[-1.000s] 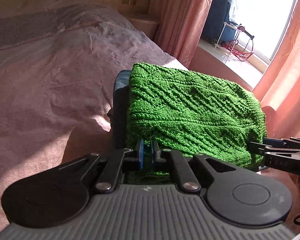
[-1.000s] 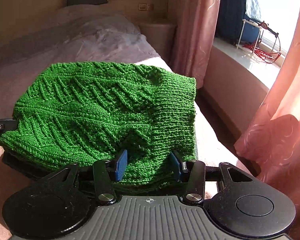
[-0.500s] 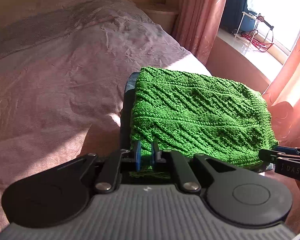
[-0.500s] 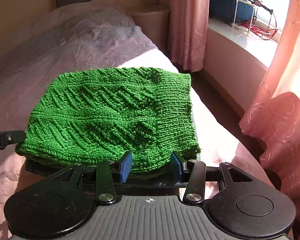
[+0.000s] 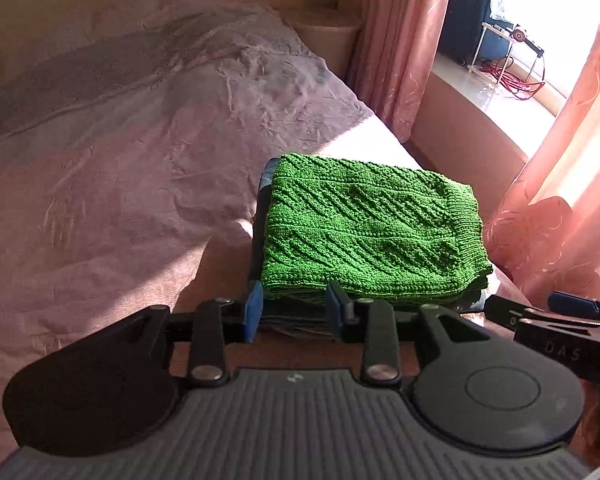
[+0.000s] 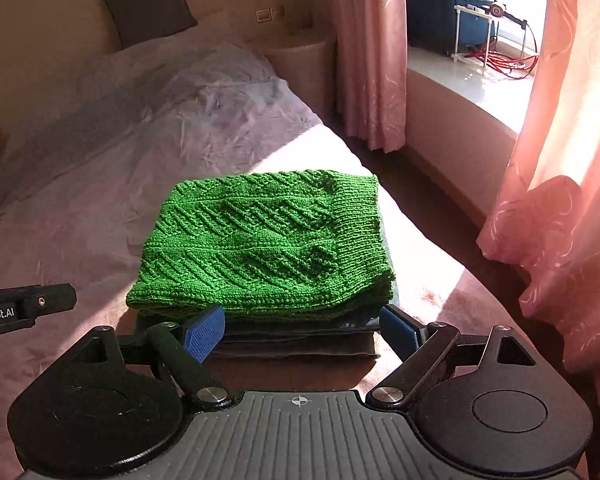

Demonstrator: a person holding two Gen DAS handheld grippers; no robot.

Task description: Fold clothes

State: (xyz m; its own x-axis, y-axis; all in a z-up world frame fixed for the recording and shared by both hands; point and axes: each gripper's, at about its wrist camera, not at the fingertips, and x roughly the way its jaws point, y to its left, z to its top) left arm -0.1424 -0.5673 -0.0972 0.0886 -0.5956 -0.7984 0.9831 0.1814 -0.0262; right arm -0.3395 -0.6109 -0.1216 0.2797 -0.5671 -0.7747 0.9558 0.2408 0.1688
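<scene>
The folded green knit sweater (image 5: 370, 236) lies squared on a stack of darker folded garments (image 6: 300, 340) near the bed's (image 5: 120, 200) sunlit corner, apparently the finished pile. Both the left gripper (image 5: 294, 312) and right gripper (image 6: 304, 330) have just been opening, jaws spread with nothing pinched. No container shows.

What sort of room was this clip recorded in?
A bedroom, most likely: a bed with a pillow against the headboard wall, pink curtains at a sunny window, and a folded green sweater on the bed.
</scene>
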